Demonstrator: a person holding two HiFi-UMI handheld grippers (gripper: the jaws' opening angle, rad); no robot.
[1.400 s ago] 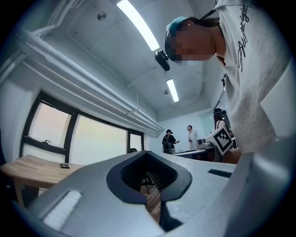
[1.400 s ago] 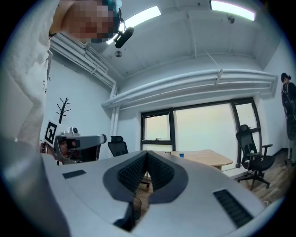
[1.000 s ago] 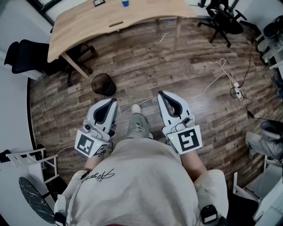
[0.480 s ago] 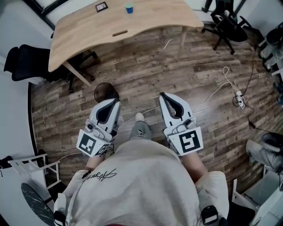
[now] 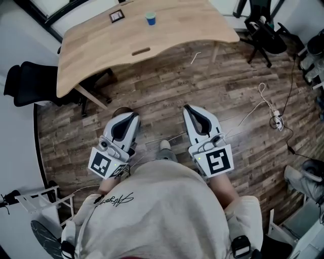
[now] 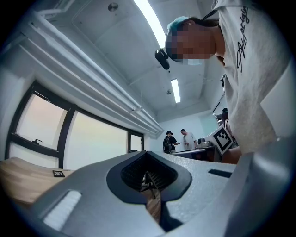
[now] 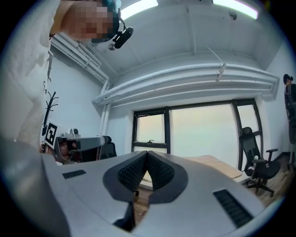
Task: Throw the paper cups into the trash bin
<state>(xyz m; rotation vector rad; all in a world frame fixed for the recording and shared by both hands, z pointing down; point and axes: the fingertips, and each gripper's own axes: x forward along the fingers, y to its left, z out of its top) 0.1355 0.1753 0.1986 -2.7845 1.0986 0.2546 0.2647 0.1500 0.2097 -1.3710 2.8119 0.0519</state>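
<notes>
Both tools are empty: the left gripper [image 5: 126, 121] and the right gripper [image 5: 193, 114], each with jaws pressed together on nothing, are held out over the wood floor [image 5: 167, 86] in front of the person. Just beyond the left gripper's tip, the dark trash bin [image 5: 120, 110] shows only as a sliver of rim, its contents hidden. Farther off, one blue paper cup [image 5: 150, 18] stands upright on the desk [image 5: 91, 50], well apart from both grippers, near a small framed card [image 5: 117, 15]. The job looks barely begun: the cup has yet to be reached, gripped and carried to the bin.
</notes>
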